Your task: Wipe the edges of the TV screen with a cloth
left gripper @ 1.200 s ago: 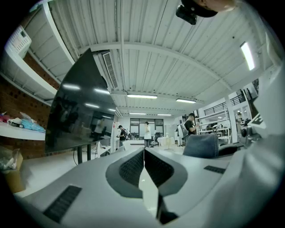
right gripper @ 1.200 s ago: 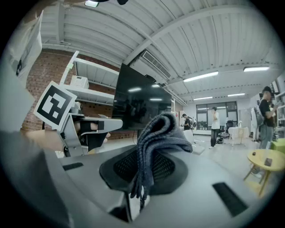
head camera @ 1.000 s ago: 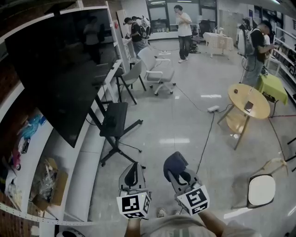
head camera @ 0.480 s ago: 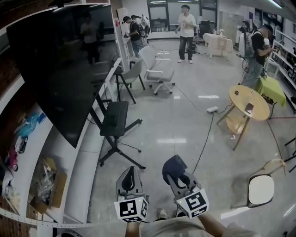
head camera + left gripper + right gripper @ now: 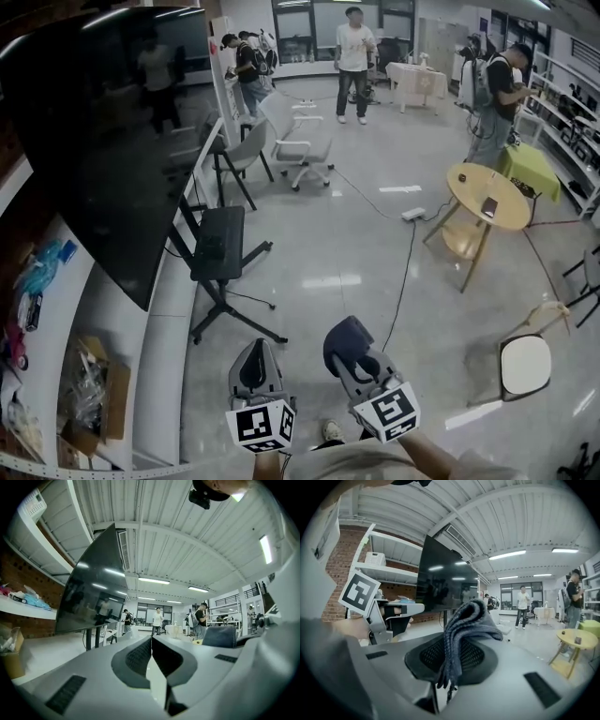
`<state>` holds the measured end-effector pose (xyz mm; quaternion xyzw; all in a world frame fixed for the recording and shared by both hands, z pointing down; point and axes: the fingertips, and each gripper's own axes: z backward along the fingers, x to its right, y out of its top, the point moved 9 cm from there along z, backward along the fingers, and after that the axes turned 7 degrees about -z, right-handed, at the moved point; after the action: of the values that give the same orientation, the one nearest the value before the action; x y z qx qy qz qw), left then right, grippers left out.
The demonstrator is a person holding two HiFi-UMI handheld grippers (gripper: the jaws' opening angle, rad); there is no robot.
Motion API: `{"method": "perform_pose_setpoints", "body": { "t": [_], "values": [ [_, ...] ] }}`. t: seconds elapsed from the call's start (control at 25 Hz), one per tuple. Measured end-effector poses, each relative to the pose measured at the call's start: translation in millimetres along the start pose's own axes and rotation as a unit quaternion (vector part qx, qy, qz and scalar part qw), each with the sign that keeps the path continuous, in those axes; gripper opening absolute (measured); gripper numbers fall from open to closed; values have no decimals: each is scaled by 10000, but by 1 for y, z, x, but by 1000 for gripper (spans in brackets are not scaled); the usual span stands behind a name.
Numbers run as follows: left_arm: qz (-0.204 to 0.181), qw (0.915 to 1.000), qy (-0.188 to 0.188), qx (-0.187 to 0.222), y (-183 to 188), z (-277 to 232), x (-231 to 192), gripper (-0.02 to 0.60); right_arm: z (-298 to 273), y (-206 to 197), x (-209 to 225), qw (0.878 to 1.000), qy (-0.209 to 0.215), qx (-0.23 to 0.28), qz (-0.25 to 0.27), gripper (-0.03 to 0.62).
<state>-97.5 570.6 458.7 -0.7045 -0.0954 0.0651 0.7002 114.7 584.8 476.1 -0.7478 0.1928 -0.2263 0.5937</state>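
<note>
Holding both low over the floor: right gripper [image 5: 349,349] is clamped on the dark cloth [image 5: 464,616], which drapes over its tips. Left gripper [image 5: 151,641] is pinched together with nothing in it. TV screen [image 5: 103,131] stands off to the left, well apart from the cloth. Open cardboard box [image 5: 120,401] on the white shelf [image 5: 56,309] beside it has crumpled clear plastic [image 5: 84,373] inside.

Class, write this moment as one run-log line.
right gripper: shut on cloth | left gripper: shut, empty | TV screen: apart from both grippers
</note>
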Motion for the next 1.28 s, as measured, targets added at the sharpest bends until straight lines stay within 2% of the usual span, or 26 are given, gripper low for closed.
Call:
{"method": "perform_pose_setpoints", "body": {
  "t": [0.2,0.48,0.68,0.8,1.0,1.28],
  "values": [
    [-3,9999,-130,13,-2,-12,4,15,-3,-3,9,9998,-154,-33,-128,46],
    [-32,9999,-71,-100,-6,-45,0,15,-31,-8,30,9996,3,-157,-233,46],
    [-104,9999,-1,-50,-3,-89,-3,15,-67,2,60,9994,131,3,-328,46],
    [-170,9996,213,23,-1,-117,-7,15,-102,7,83,9989,348,55,-323,46],
    [-256,9969,735,76,7,-177,-25,15,-177,27,121,9953,957,140,-86,46],
    [-328,9855,1595,487,35,-244,-49,15,-261,85,170,9824,1753,431,483,46]
  ]
}}
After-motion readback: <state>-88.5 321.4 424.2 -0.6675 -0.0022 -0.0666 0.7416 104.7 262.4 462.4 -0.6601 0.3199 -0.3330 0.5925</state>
